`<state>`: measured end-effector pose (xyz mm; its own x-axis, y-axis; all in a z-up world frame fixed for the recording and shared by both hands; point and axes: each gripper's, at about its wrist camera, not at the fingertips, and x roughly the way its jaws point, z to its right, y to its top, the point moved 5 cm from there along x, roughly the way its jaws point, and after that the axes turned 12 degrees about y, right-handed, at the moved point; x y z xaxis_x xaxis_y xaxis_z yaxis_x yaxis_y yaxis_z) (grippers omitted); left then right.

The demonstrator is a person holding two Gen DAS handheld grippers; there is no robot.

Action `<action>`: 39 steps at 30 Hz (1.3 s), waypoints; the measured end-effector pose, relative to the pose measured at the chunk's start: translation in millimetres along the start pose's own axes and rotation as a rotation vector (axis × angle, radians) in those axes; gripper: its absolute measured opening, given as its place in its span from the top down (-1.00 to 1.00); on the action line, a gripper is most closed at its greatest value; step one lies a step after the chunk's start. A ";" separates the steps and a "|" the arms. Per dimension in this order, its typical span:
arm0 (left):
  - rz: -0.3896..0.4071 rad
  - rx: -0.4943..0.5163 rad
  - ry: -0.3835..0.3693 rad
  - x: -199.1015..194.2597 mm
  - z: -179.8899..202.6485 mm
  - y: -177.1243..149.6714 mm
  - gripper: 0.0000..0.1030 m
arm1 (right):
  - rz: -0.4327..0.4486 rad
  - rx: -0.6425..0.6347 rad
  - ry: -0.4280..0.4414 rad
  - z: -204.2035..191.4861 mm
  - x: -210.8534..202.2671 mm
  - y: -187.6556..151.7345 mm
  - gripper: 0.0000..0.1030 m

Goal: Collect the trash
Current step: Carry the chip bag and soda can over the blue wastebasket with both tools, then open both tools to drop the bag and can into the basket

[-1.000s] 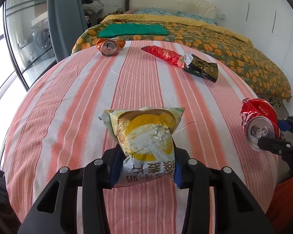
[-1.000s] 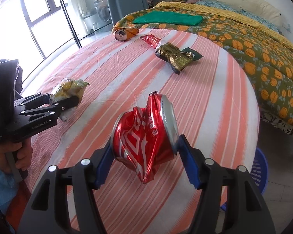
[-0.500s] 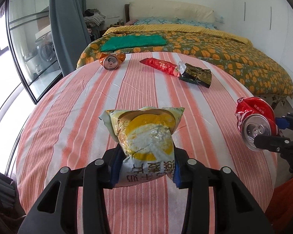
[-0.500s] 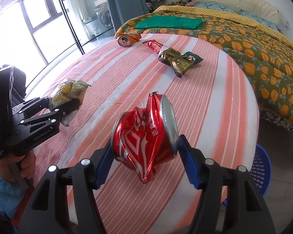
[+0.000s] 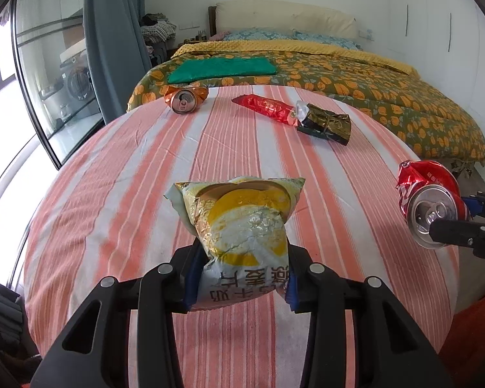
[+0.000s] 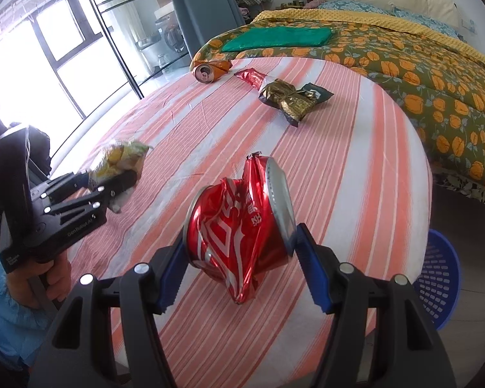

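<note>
Left hand-held gripper (image 5: 239, 286) level above table (image 5: 119, 168), clenched on yellow snack bag (image 5: 242, 226). Right hand-held gripper (image 6: 242, 255), alongside over the table's right part, fingers pointing forward, clamps crushed red can (image 6: 239, 229) off the cloth.

"GenRobot.AI" on left gripper (image 6: 113, 174) (side)

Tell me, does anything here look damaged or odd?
Yes: the red can clamped in the right gripper is crushed and torn, and the orange can lying at the table's far edge is dented too.
</note>
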<state>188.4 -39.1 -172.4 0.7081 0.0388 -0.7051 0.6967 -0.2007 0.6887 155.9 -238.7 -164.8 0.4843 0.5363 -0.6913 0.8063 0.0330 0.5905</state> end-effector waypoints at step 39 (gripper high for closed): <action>-0.237 0.300 -0.466 -6.6 393.6 -19.0 0.22 | 0.004 0.465 -0.186 323.1 -118.1 -97.9 -0.22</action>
<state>125.2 -420.8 -247.4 0.3657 -0.3034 -0.8799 0.7186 -0.5087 0.4741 129.5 -577.8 -275.6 0.5063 0.3749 -0.7766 0.8496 -0.3714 0.3745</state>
